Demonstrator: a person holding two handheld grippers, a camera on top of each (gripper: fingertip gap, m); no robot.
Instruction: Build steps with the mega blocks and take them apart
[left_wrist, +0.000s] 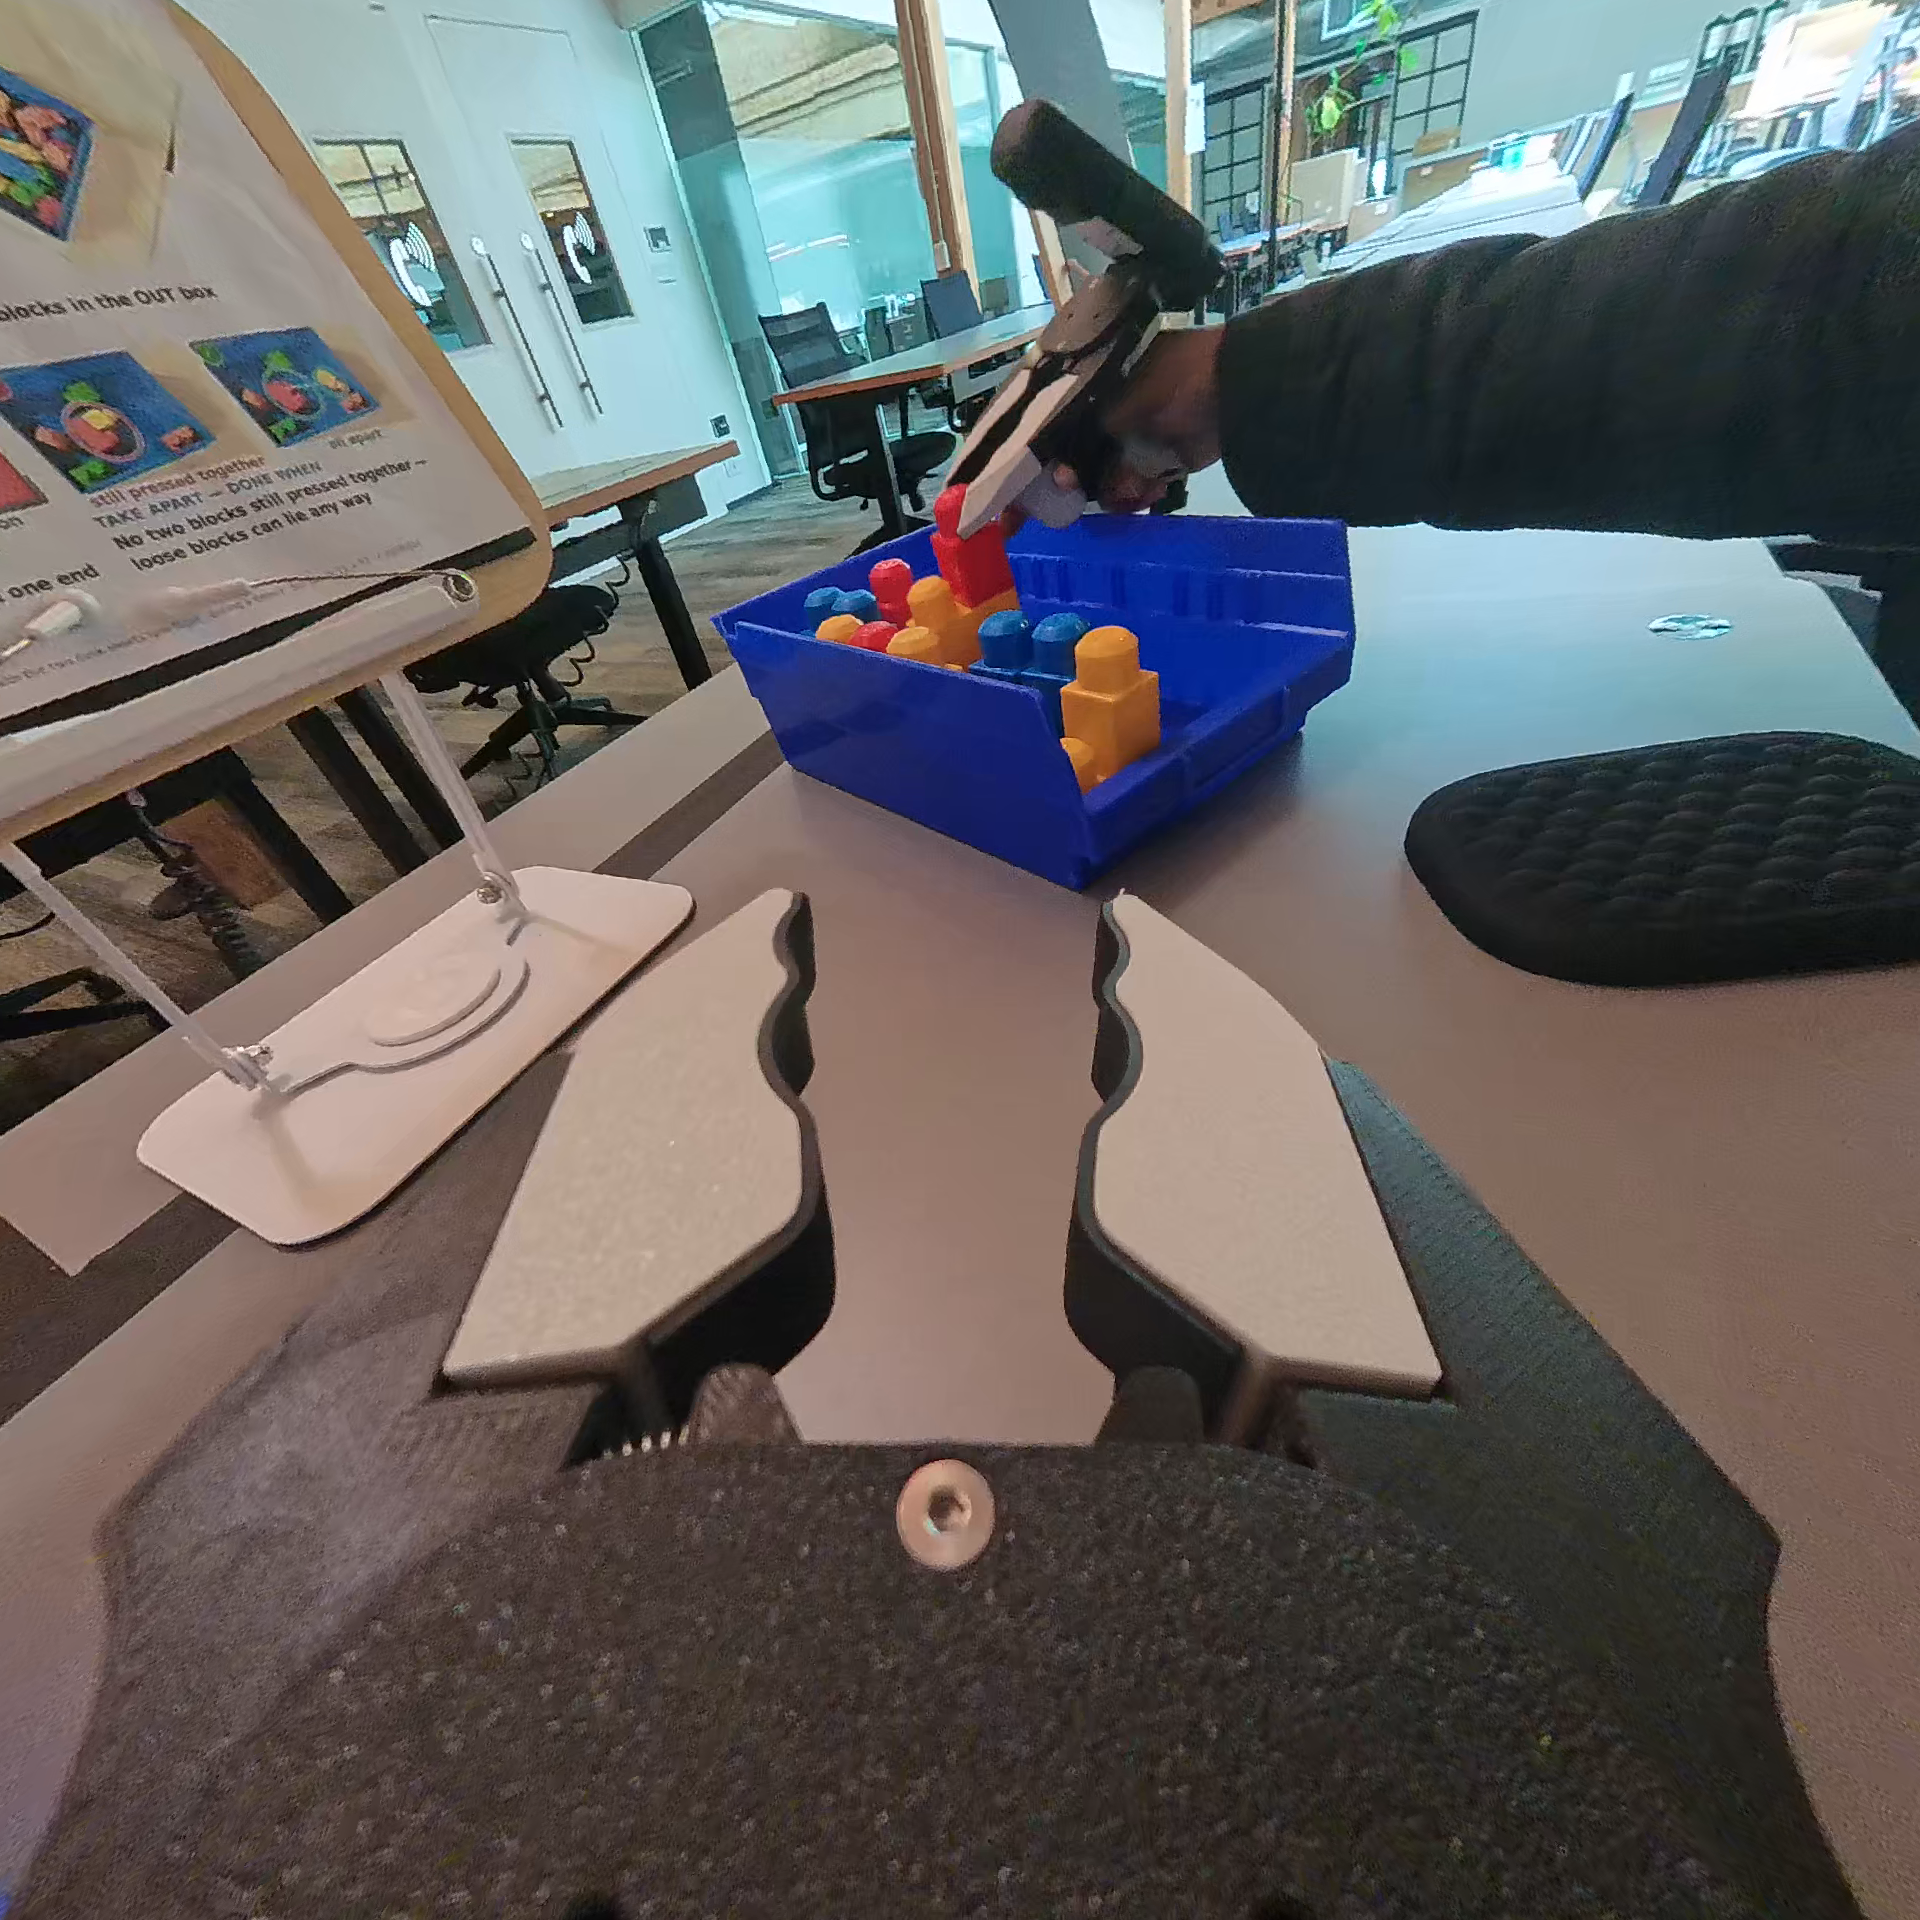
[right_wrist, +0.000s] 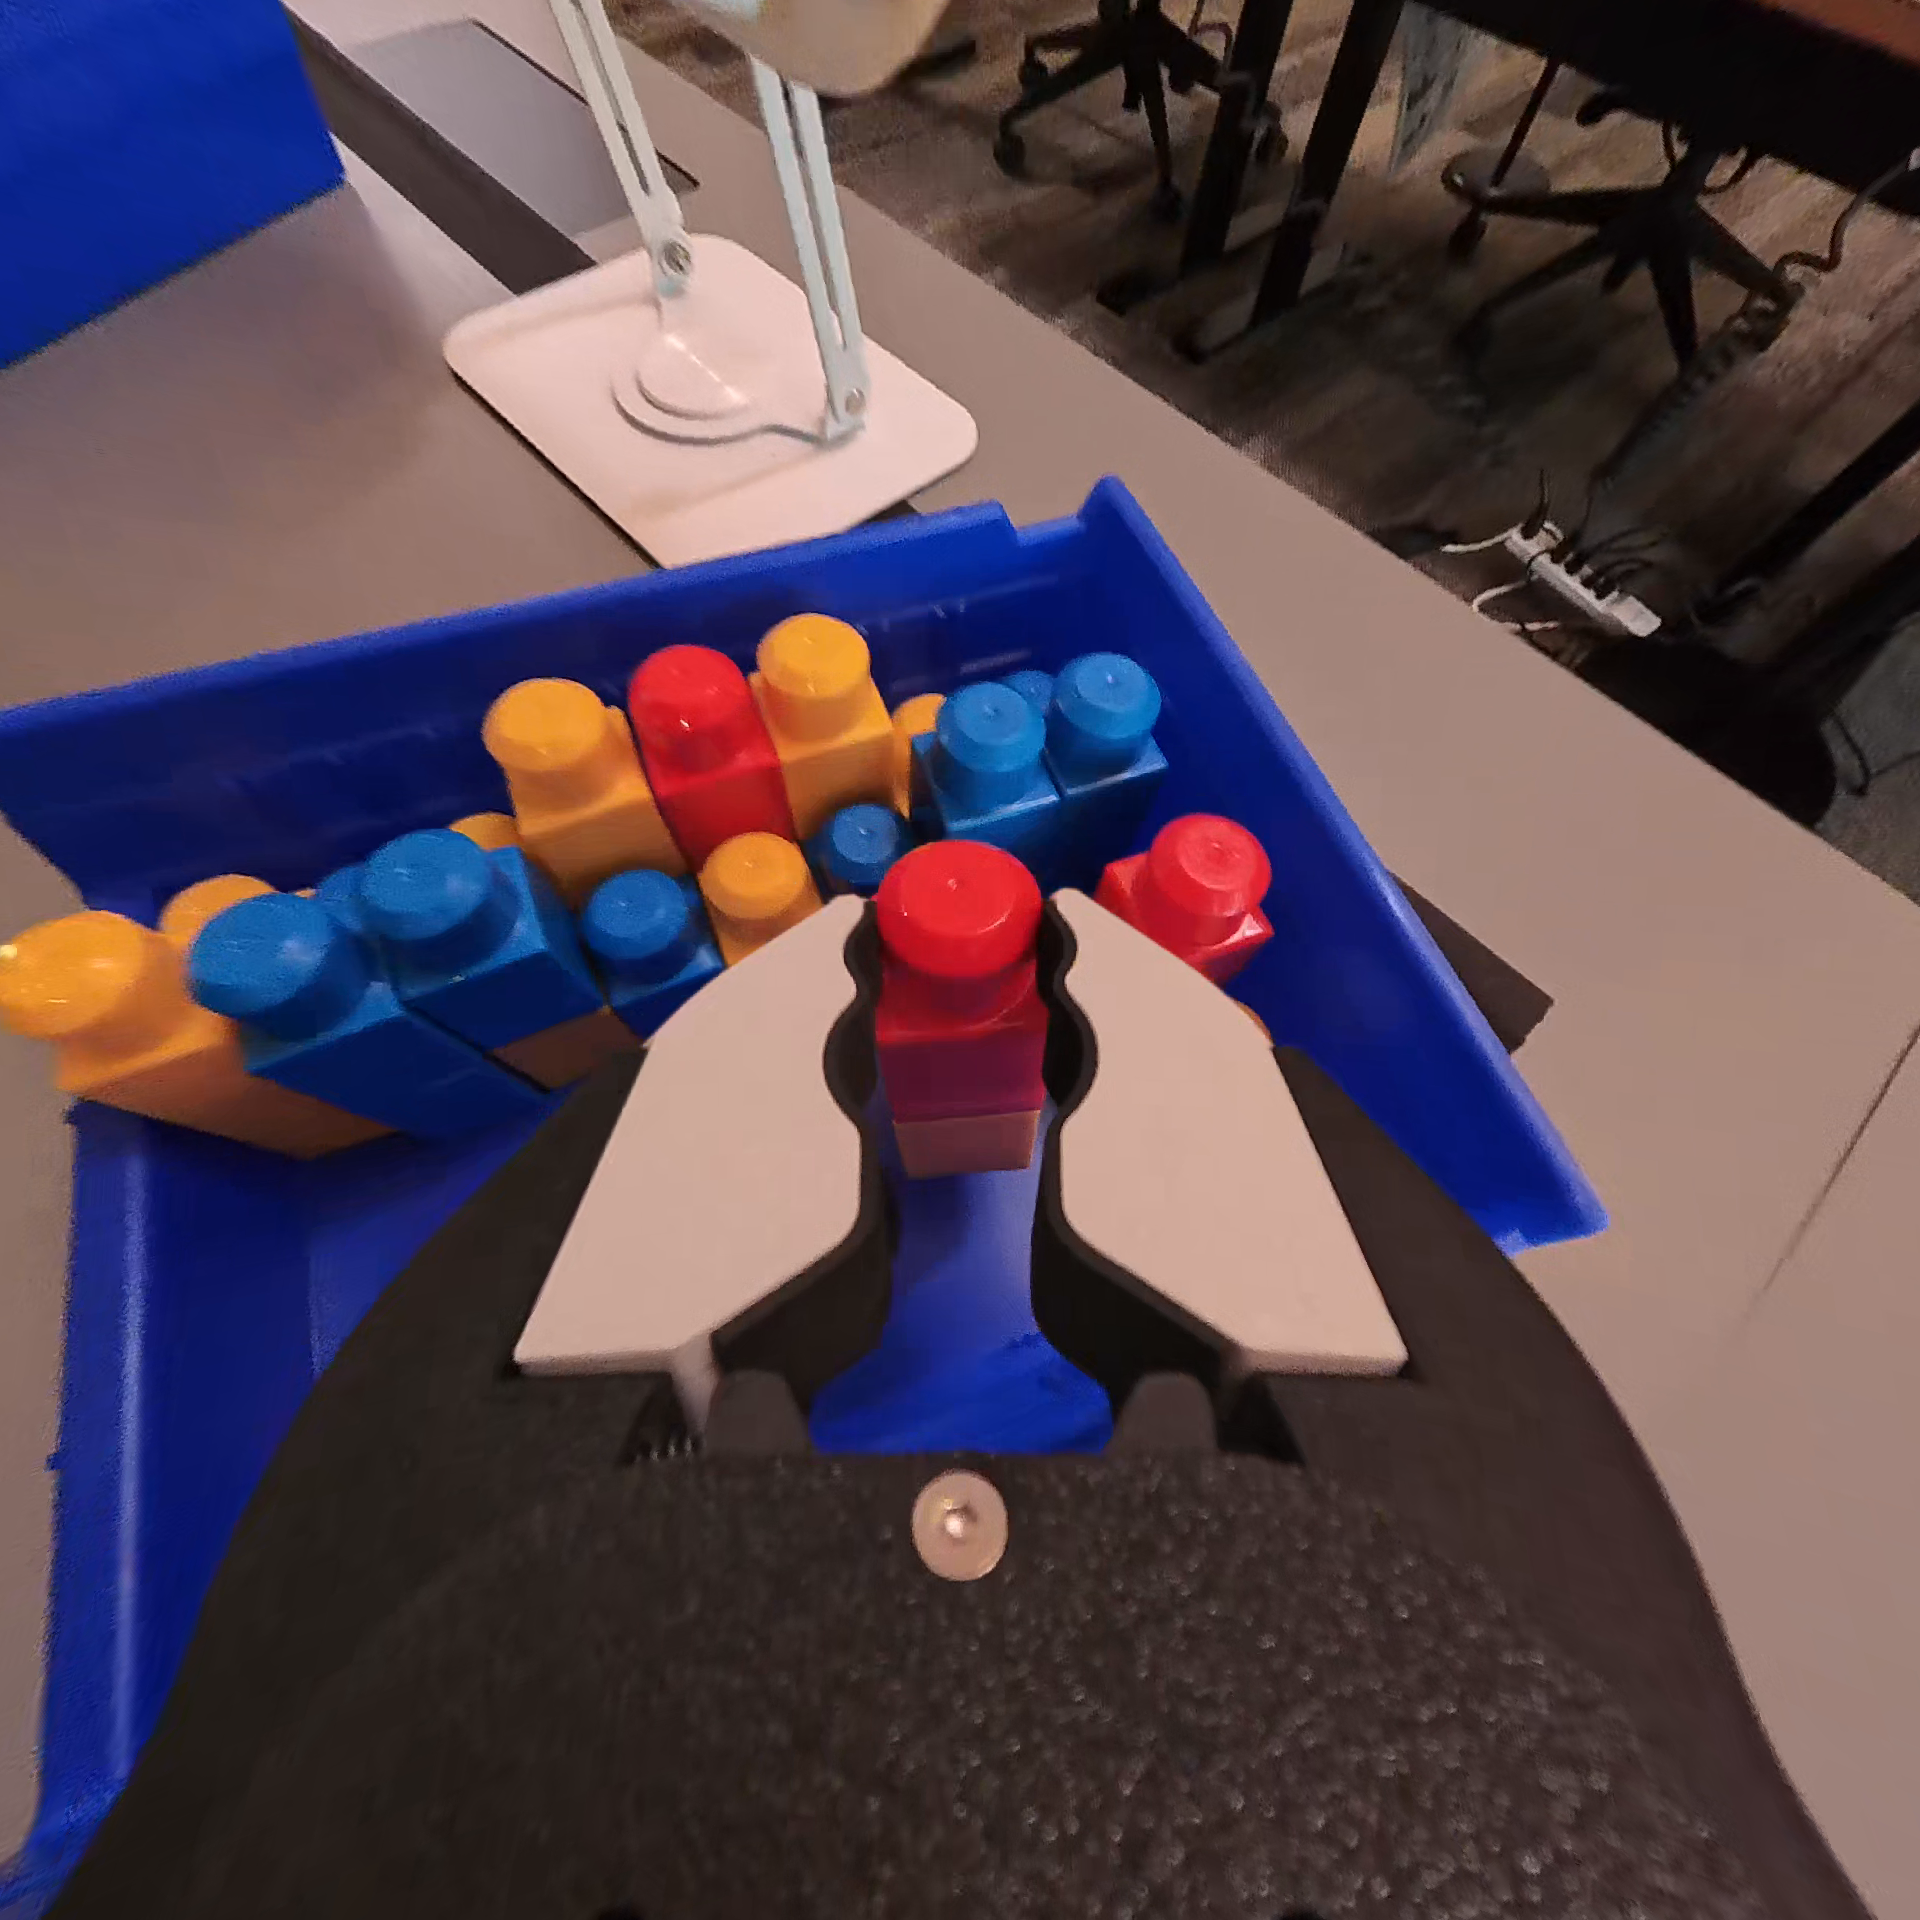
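A printed instruction sheet (left_wrist: 208, 343) stands on a white tilted stand (left_wrist: 416, 1049) at the left of the grey table (left_wrist: 1558, 1195); it carries lines of black print between small colour photos. Farther back, two glass doors (left_wrist: 499, 270) each bear a round white symbol. The blocks and the blue bin (left_wrist: 935, 769) show no print.

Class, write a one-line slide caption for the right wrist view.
Right gripper shut on a red mega block over the blue bin of blocks.

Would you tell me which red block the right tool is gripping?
The red block between the right tool's fingers, nearest the camera; the others sit free in the bin.
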